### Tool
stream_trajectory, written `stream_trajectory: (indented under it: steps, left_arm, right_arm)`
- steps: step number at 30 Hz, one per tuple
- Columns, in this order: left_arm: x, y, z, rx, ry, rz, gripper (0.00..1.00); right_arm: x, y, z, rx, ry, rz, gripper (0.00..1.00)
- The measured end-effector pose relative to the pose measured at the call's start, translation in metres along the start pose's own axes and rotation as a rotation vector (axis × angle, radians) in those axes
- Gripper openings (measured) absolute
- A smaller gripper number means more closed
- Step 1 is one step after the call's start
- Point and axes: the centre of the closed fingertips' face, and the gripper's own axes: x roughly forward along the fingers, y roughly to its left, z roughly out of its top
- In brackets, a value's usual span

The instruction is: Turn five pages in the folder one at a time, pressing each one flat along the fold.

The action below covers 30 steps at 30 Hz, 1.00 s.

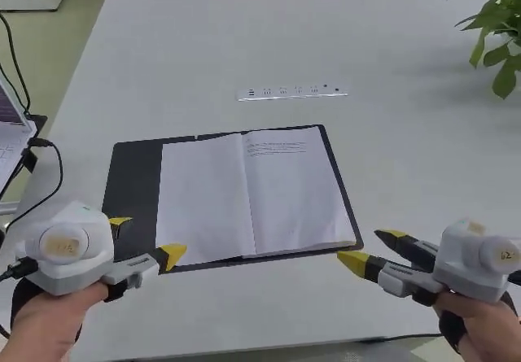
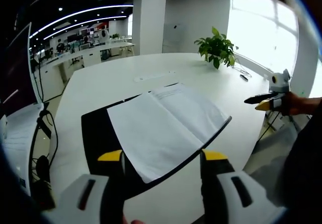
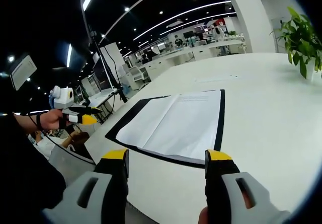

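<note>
A black folder (image 1: 132,191) (image 2: 95,131) (image 3: 220,126) lies open on the white table, its white pages (image 1: 252,191) (image 2: 166,123) (image 3: 176,123) spread flat on both sides of the fold. My left gripper (image 1: 145,238) (image 2: 162,156) hovers open at the folder's near left corner, nothing between its yellow-tipped fingers (image 1: 172,255). My right gripper (image 1: 370,250) (image 3: 167,155) is open off the folder's near right corner, tips pointing at the right-hand page. Each gripper also appears in the other's view: right gripper (image 2: 261,102), left gripper (image 3: 84,115).
A white power strip (image 1: 291,93) lies on the table beyond the folder. A potted plant (image 1: 496,28) (image 2: 217,47) (image 3: 302,38) stands at the far right. Cables (image 1: 41,175) and a laptop edge sit off the table's left side.
</note>
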Motion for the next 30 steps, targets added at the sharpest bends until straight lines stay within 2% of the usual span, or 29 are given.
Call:
stream_trajectory:
  steps: [12,18,20,23,26,30]
  left_arm:
    - [0.028,-0.029,0.022,0.048,-0.008,-0.076,0.60]
    - [0.043,-0.044,0.028,0.075,-0.003,-0.117,0.59]
    - [0.051,-0.047,0.032,0.081,-0.002,-0.131,0.59]
    - [0.063,-0.059,0.038,0.092,-0.001,-0.158,0.59]
    - [0.076,-0.065,0.043,0.104,0.002,-0.180,0.59]
    - [0.097,-0.086,0.049,0.128,0.012,-0.228,0.59]
  right_arm:
    - [-0.009,-0.003,-0.004,0.030,-0.017,-0.010,0.60]
    - [-0.013,-0.006,-0.002,0.033,-0.024,-0.019,0.61]
    - [-0.014,-0.006,-0.002,0.033,-0.023,-0.020,0.61]
    - [-0.015,-0.007,-0.002,0.036,-0.023,-0.022,0.62]
    - [-0.015,-0.008,-0.003,0.037,-0.020,-0.024,0.63]
    - [-0.015,-0.009,-0.002,0.031,-0.017,-0.024,0.63]
